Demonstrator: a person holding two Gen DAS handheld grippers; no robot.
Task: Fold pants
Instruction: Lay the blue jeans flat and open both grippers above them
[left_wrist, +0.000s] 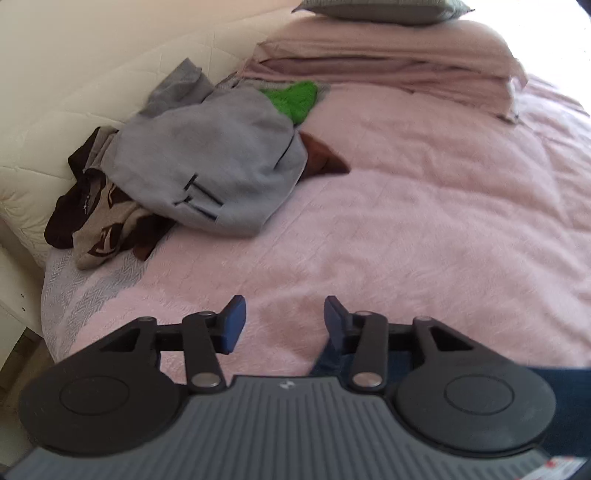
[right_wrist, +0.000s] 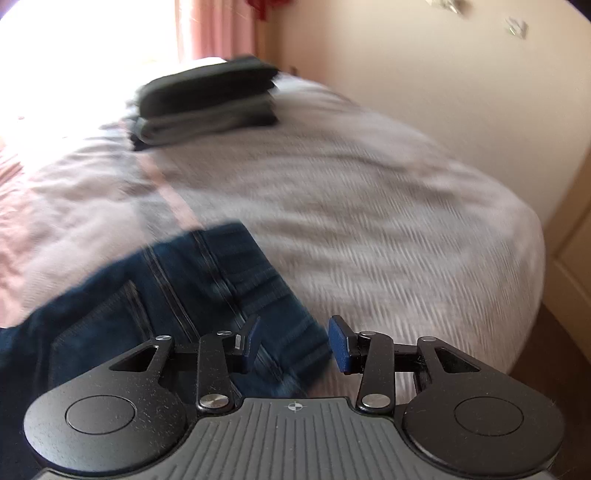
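Dark blue jeans (right_wrist: 177, 295) lie on the bed, their seams and a back pocket showing in the blurred right wrist view. My right gripper (right_wrist: 293, 341) stands open above the jeans' right edge, nothing between its blue pads. In the left wrist view only a corner of the jeans (left_wrist: 332, 360) shows, under the right finger. My left gripper (left_wrist: 284, 321) is open over the pink bedspread (left_wrist: 424, 221), holding nothing.
A heap of unfolded clothes, with a grey garment (left_wrist: 207, 162) on top and something green (left_wrist: 295, 96), sits at the left by the cream headboard. Pink pillows (left_wrist: 388, 59) lie at the back. A stack of folded dark clothes (right_wrist: 207, 99) rests far up the bed.
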